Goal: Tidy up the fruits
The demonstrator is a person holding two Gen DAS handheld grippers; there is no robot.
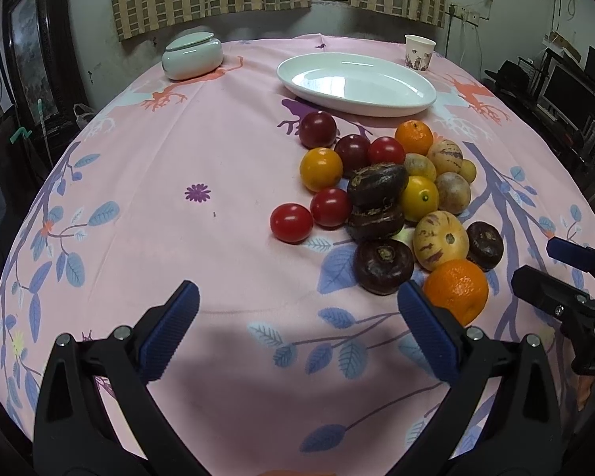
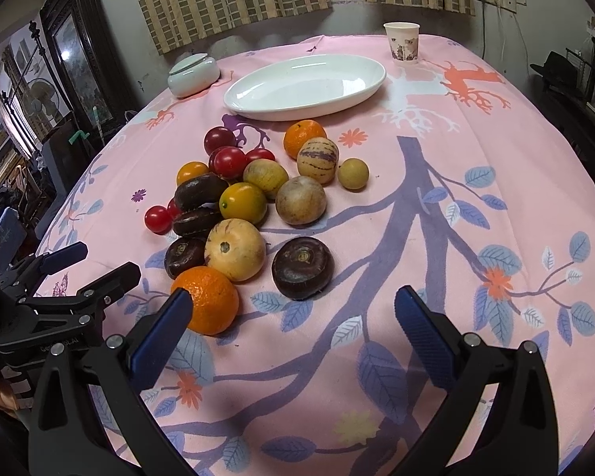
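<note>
- Orange rind on nearest orange [image 2: 206,299]: firm, grippy; take across its middle.
- Left gripper [image 1: 297,329], right gripper [image 2: 293,329]: fingers spread, empty.
- Tomatoes [image 1: 291,223] soft, likely bruise.

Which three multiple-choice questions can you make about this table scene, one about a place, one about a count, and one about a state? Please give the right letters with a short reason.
1. Where does the paper cup stand?
A. Inside the white dish
B. Beyond the white dish, near the far edge of the table
C. Among the fruits

2. How many oranges lie on the cloth?
A. One
B. Two
C. Four

3. What is the state of the white dish?
A. Empty
B. Full of tomatoes
C. Covered by a lid

Answers:
1 B: the cup stands on the cloth past the dish, apart from it.
2 B: one orange lies close to the grippers, another orange close to the dish.
3 A: the inside of the dish shows only bare white, and all the fruits lie on the cloth.
</note>
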